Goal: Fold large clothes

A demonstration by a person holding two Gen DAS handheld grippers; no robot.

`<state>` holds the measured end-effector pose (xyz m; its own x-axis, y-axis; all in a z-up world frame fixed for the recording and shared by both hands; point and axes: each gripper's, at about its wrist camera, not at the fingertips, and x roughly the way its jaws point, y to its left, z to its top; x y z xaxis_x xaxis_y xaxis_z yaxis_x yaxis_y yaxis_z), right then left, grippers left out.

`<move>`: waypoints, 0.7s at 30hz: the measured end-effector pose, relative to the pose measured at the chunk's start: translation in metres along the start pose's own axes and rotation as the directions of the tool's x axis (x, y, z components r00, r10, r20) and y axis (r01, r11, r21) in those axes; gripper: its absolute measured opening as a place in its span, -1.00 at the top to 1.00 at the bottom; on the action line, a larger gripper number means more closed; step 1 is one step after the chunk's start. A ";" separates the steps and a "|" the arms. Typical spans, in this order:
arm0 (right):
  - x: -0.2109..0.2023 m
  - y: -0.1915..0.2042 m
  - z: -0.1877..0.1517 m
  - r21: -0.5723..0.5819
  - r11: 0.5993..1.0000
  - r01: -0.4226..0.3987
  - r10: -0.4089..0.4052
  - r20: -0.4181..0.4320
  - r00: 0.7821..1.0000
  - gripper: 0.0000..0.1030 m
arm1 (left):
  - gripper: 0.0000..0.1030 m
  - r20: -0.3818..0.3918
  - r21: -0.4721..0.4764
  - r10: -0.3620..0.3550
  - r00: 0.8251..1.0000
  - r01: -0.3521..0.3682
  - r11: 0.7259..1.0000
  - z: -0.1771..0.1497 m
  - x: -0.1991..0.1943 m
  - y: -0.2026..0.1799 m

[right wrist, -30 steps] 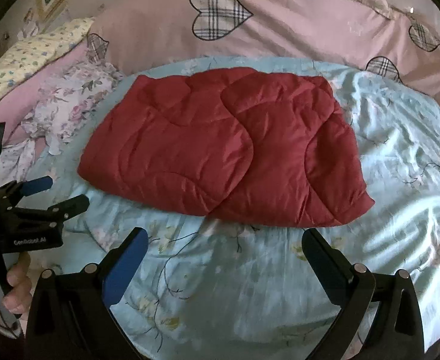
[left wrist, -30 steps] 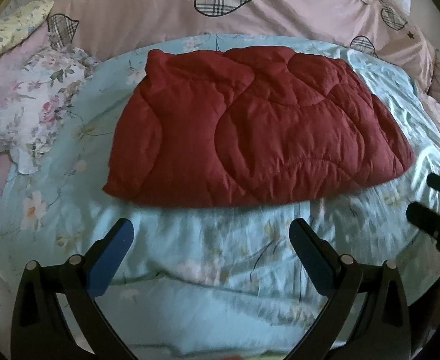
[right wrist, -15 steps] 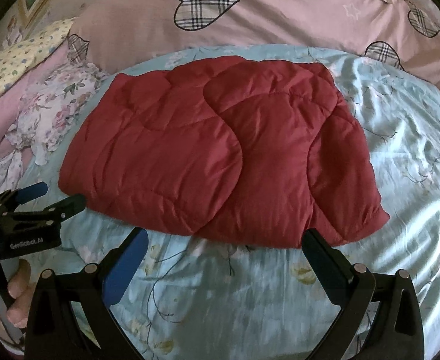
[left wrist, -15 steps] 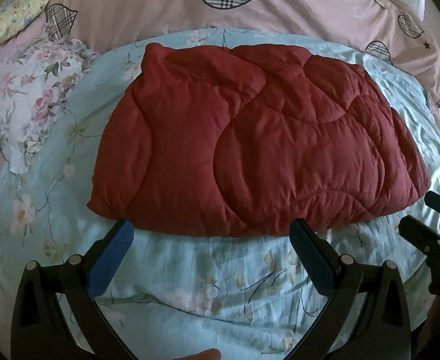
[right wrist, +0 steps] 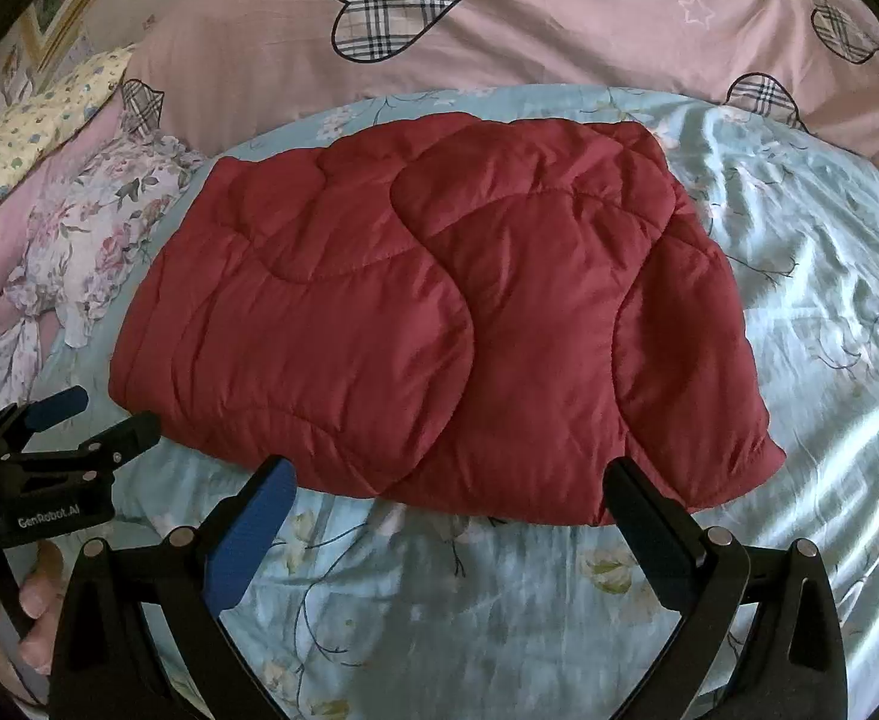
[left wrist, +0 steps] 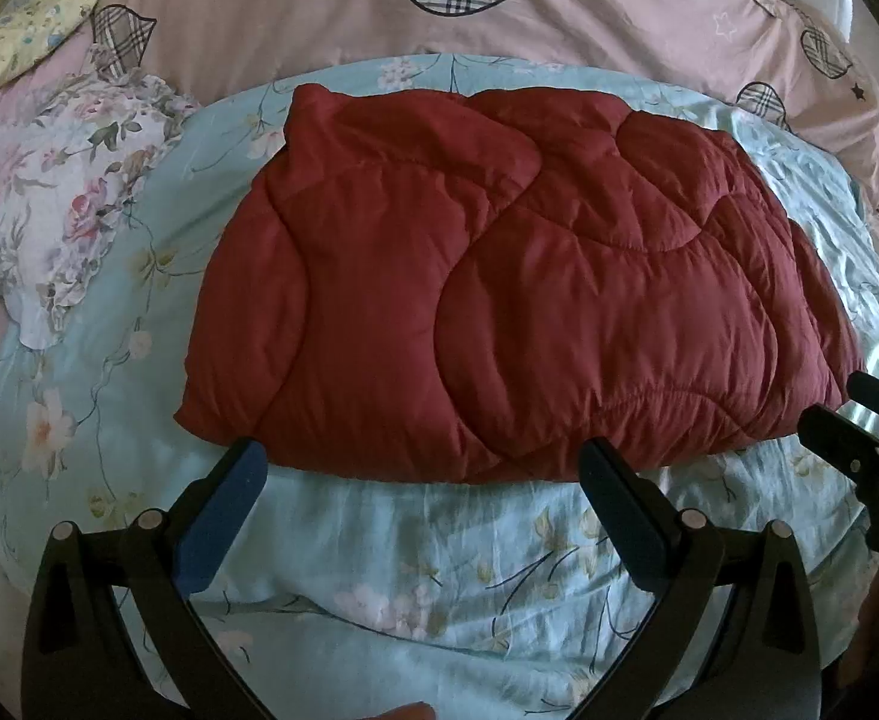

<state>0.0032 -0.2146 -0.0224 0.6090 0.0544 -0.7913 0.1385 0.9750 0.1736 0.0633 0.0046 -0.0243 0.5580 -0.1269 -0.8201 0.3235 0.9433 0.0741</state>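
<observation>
Both jaws stand wide and hold nothing; left gripper and right gripper hover just before the near edge of the red quilt; it lies folded on the blue floral sheet; pink bedding lies beyond.

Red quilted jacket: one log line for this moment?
red quilted jacket: folded, flat on floral sheet | left gripper: open, empty, at near edge | right gripper: open, empty, at near edge
</observation>
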 end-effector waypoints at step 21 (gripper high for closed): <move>-0.003 0.009 0.010 -0.023 1.000 -0.006 0.006 0.012 1.000 -1.00 | -1.00 0.020 -0.005 0.008 1.000 -0.008 1.000 0.007 -0.006 0.005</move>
<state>0.0106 -0.2080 -0.0130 0.6190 0.0577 -0.7833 0.1170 0.9794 0.1646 0.0669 0.0079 -0.0157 0.5756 -0.1257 -0.8080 0.3153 0.9458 0.0774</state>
